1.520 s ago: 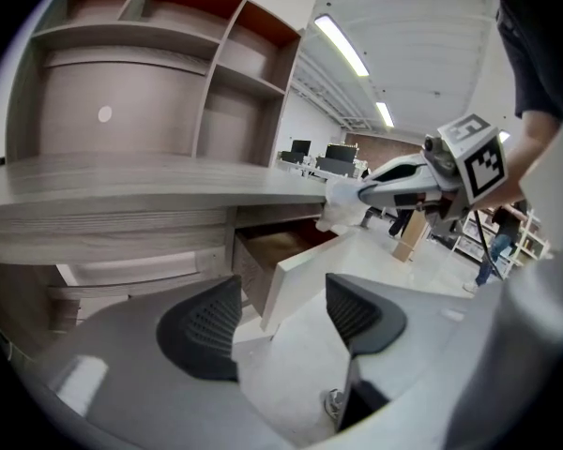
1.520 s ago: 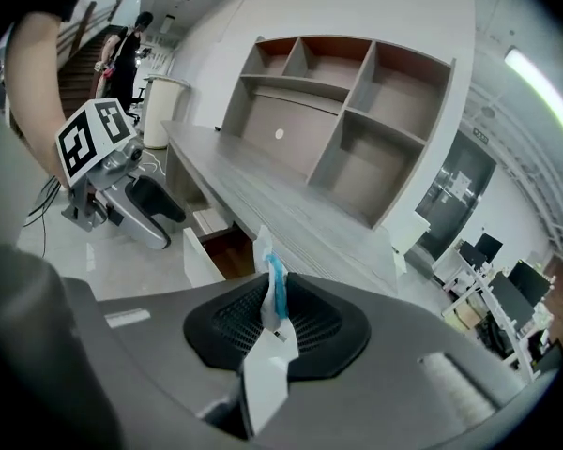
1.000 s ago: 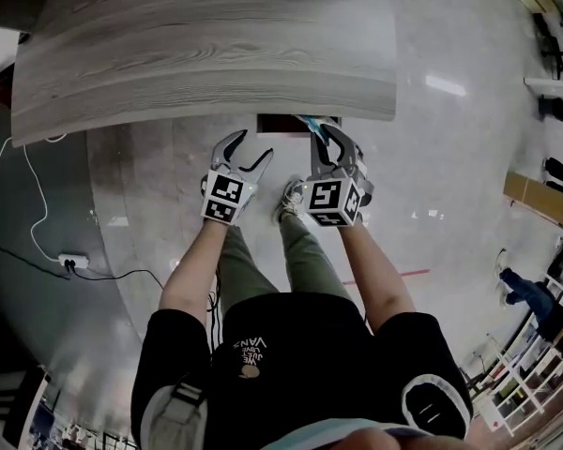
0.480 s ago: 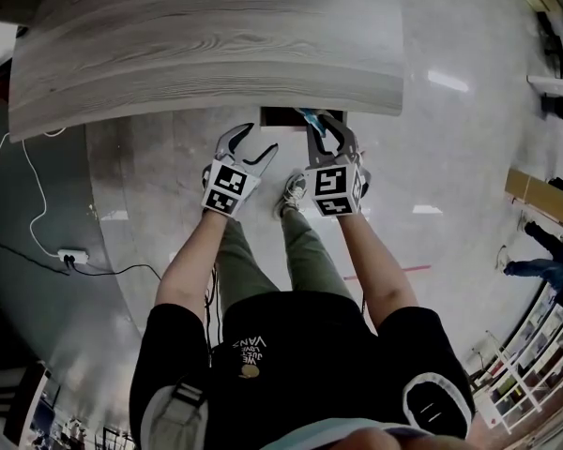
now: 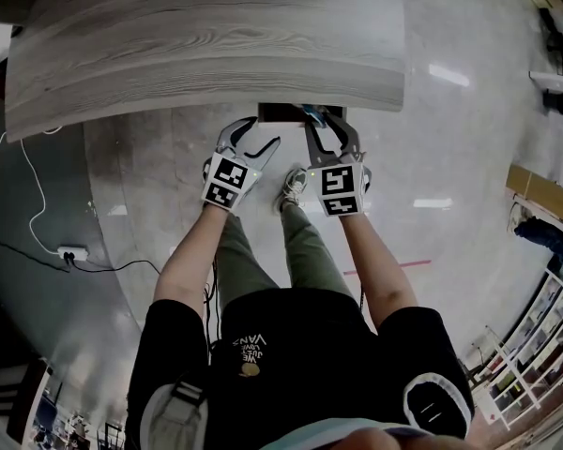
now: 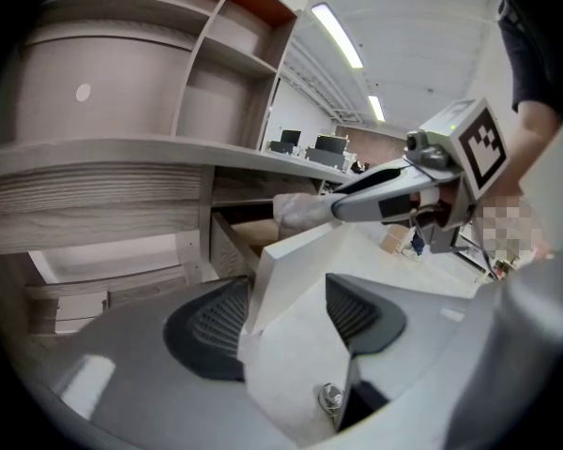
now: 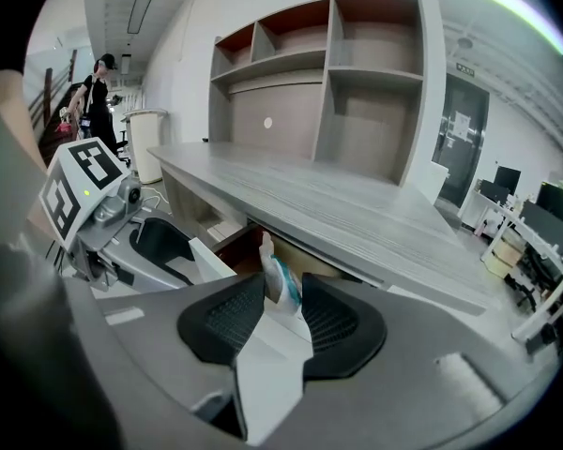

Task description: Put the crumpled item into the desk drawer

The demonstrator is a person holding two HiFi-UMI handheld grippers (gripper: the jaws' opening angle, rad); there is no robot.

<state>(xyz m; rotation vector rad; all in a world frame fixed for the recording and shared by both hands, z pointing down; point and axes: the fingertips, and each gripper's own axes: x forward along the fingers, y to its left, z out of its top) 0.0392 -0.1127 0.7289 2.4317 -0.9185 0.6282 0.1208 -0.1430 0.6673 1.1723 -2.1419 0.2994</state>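
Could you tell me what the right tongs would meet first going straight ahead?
Probably the open drawer beneath the desk, depth being unclear; the crumpled item in the right tongs leads.

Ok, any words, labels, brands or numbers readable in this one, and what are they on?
"VANS": on the person's black shirt, upside down in the head view.
Smaller lines next to it: too small to read.
Notices on the dark door: blurred, unreadable.
Cubes on the left claw and right claw: square marker patterns only, no words or numbers.
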